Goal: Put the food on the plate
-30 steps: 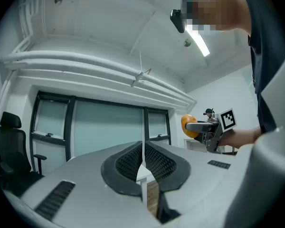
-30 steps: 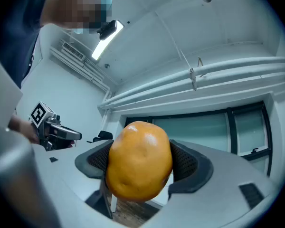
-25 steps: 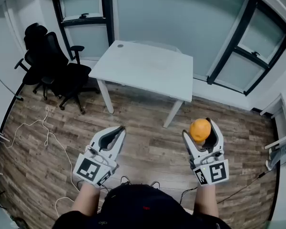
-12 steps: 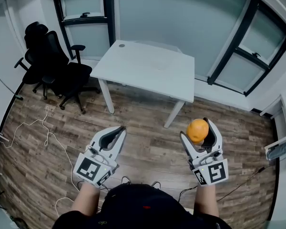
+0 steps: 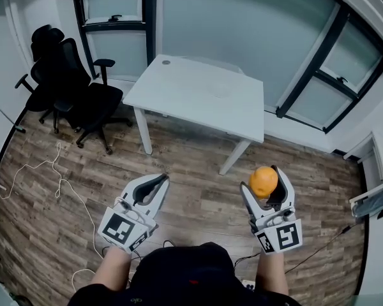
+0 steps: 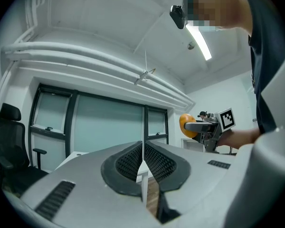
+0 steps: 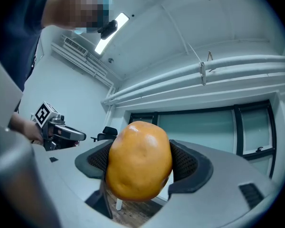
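Right gripper (image 5: 267, 185) clamped on orange fruit (image 7: 138, 161), held over wood floor (image 5: 198, 190), well short of white table (image 5: 179, 91); left gripper (image 6: 143, 163) pressed together, empty. Carry fruit level, grip firm, lower gently onto plate; plate possibly faint pale disc (image 5: 224, 93) on tabletop, too washed out to confirm. Office chairs (image 5: 76, 88) at left; loose cable (image 5: 57, 171) on floor near feet; nothing seen blocking the way.

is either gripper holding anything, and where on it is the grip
The right gripper holds an orange, clamped between its jaws at the orange's two opposite sides, about mid-height. The left gripper is shut with nothing in it.
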